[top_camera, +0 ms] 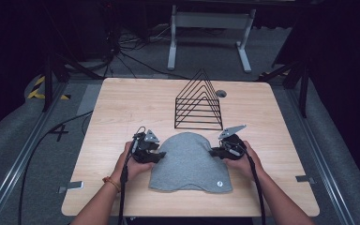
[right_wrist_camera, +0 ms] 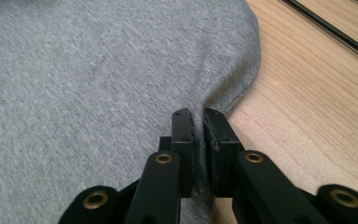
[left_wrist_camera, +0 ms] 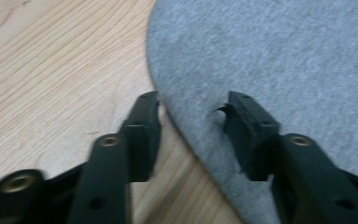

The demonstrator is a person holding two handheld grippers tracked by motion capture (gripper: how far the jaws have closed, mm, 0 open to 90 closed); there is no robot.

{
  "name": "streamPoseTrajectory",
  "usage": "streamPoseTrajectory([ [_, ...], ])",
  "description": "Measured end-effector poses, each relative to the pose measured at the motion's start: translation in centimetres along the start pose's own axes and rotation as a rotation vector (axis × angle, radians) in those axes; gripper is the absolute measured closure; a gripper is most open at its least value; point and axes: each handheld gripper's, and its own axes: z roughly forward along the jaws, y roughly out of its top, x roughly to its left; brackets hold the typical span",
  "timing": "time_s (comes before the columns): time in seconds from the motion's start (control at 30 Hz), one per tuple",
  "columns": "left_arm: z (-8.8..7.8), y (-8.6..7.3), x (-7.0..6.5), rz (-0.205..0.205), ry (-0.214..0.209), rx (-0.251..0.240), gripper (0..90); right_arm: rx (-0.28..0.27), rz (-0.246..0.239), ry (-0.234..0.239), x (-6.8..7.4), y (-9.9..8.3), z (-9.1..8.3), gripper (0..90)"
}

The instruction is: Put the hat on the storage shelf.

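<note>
Lay broad and pale across the middle of the scene: wooden table (top_camera: 122,108), rounded at the corners, dark floor and cables around it. Stood at the far side beyond the table: white metal frame (top_camera: 211,21), well apart from the work. Ran along left and right of the table: grey rails, with a strip of yellow-black tape at the far left.

Lay flat at the near middle of the table: grey beanie (top_camera: 187,164), dome toward the far side, straight hem toward the near edge, small round badge (top_camera: 219,183) near its right near corner. Stood just beyond the dome, near but apart from it: black wire rack (top_camera: 199,103), triangular, upright, the one thing crowding the far side of the cloth. Showed beside the rack's right: small round hole in the tabletop (top_camera: 221,93).

Sat at the beanie's left edge: left gripper (top_camera: 157,157), held in the person's left hand, jaws narrowly apart and straddling the curved edge (left_wrist_camera: 191,135), one jaw over bare wood, the other over the cloth, pads not pressing. Sat at the right edge: right gripper (top_camera: 212,152), jaws pinched together on a gathered fold of the grey fabric (right_wrist_camera: 198,121), cloth puckered at the bite.
</note>
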Motion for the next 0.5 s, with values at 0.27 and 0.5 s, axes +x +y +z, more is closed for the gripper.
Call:
streamPoseTrajectory([
  [0.27, -0.1, 0.1, 0.0, 0.010, -0.047, -0.005, 85.8, -0.032, -0.017, -0.012, 0.3, -0.3, -0.8, 85.3],
  [0.5, -1.3, 1.4, -0.7, 0.046, -0.042, -0.057, 86.8, -0.087, -0.050, -0.061, 0.8, 0.1, -2.7, 85.3],
])
